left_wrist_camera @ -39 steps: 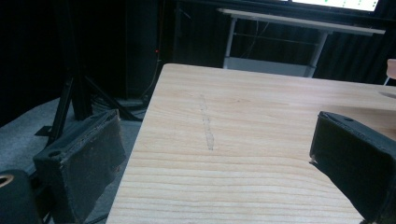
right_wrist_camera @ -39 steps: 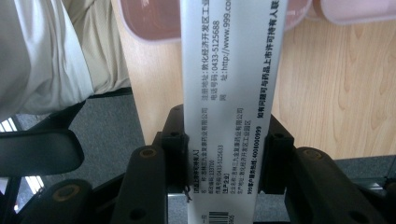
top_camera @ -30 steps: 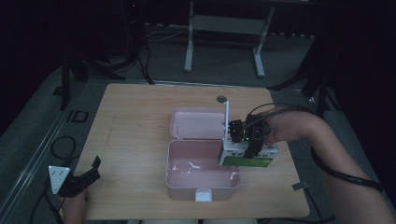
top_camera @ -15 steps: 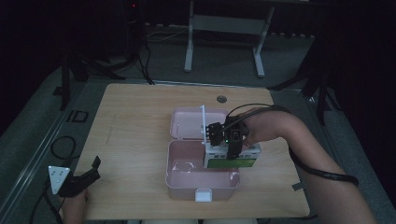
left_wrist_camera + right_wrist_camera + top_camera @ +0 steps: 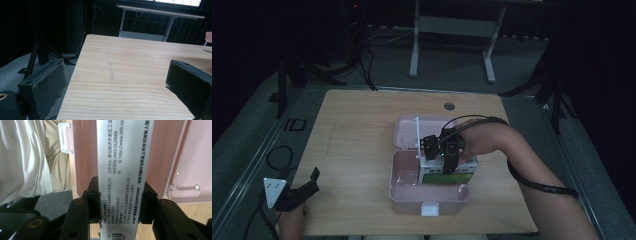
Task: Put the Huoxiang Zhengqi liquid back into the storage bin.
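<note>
One pink case (image 5: 409,175) lies open near the middle of the one wooden table (image 5: 357,130), its lid (image 5: 407,131) folded back on the far side and one white latch (image 5: 430,208) on its near wall. One white and green medicine box (image 5: 447,172) sits at the right side of the case's near half, partly over its right wall. The right gripper (image 5: 447,165) comes in from the right and points down onto that box; in the right gripper view its two black jaws press on either side of the box (image 5: 122,170), whose printed white face runs up between them, with the pink walls of the case (image 5: 85,152) to both sides. The grip is firm, the pads flat against the carton's two narrow sides.

The left gripper (image 5: 304,190) rests at the near left corner of the table, well apart from the case. In the left gripper view its two fingers (image 5: 43,87) stand spread wide, with nothing but bare wood (image 5: 125,75) between them.

One small round grommet (image 5: 449,106) sits in the tabletop at the far edge. Beyond the table, one white desk frame (image 5: 452,30) stands on the dark floor.
</note>
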Demonstrator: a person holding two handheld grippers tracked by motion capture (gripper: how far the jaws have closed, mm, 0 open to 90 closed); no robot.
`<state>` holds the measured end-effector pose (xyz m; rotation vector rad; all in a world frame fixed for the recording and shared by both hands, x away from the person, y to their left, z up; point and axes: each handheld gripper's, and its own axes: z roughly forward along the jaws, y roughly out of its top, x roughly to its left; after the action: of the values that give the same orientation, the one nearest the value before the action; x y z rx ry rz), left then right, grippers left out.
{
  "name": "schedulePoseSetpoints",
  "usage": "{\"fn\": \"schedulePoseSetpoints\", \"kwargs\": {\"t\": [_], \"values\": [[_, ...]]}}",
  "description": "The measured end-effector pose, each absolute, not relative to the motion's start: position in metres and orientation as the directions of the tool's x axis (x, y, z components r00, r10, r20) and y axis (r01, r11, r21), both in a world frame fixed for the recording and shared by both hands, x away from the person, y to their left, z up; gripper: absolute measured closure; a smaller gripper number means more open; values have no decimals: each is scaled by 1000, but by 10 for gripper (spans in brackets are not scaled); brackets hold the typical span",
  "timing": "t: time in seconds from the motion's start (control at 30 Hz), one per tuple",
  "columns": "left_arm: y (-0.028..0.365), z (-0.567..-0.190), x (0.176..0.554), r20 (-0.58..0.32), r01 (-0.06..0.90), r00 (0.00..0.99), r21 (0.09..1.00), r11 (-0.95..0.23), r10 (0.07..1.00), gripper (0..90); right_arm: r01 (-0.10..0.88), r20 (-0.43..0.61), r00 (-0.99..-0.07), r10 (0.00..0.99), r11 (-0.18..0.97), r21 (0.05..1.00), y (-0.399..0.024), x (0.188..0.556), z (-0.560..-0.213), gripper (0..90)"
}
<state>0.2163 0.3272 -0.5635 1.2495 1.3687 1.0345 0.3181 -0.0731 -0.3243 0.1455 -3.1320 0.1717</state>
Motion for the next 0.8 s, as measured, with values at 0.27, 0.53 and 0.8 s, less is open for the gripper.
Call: {"fn": "schedulePoseSetpoints", "kwargs": {"t": [0.27, 0.53, 0.8], "values": [[327, -563, 216, -110, 164, 3, 980, 108, 994, 30, -97, 20, -995, -95, 990, -102, -68, 318, -339, 619], [327, -563, 216, -112, 165, 6, 980, 110, 994, 30, -114, 33, -993, -111, 986, -123, -58, 314, -341, 619], [328, -563, 216, -116, 163, 5, 980, 113, 993, 30, -111, 35, -994, -108, 985, -128, -48, 314, -353, 619]]}}
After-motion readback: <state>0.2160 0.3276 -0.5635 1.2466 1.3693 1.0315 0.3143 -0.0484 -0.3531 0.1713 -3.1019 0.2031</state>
